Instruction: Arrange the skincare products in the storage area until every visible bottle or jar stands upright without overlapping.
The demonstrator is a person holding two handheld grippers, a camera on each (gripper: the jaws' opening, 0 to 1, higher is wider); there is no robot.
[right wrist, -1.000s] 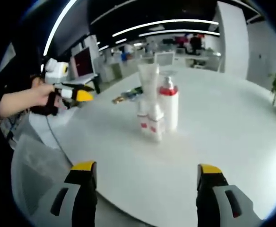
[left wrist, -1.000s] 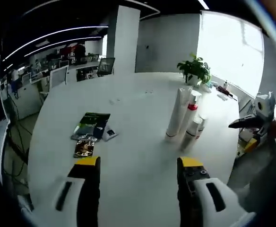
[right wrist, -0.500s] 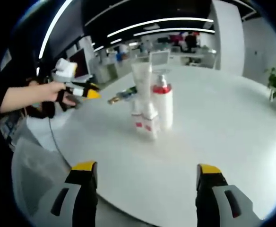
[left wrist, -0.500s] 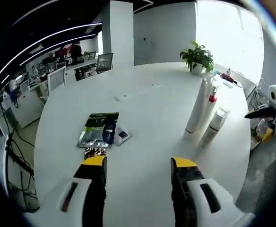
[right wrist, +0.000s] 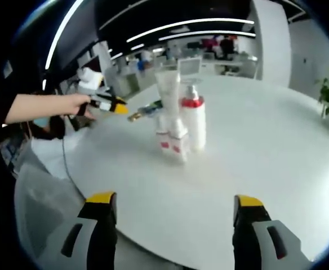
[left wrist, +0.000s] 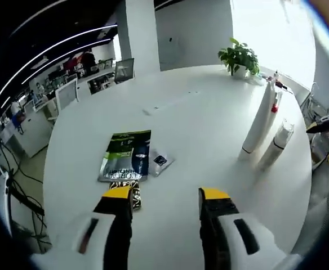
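The white bench [left wrist: 198,124] carries the bottles [right wrist: 178,126], upright in a tight cluster at frame centre. Flat packets [left wrist: 128,163] lie lower left. The left gripper [left wrist: 165,198] and right gripper [right wrist: 174,205] hover released, empty.

You have a round white table [left wrist: 198,121]. Near its right edge stand a tall white tube [left wrist: 259,120], a red-collared pump bottle [left wrist: 275,103] and a small bottle [left wrist: 275,145]. A green packet [left wrist: 126,163] lies near the left edge; a potted plant [left wrist: 239,57] stands at the far edge.

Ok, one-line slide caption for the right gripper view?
Open right gripper faces upright skincare bottles clustered on the white table, left gripper hovering beyond.
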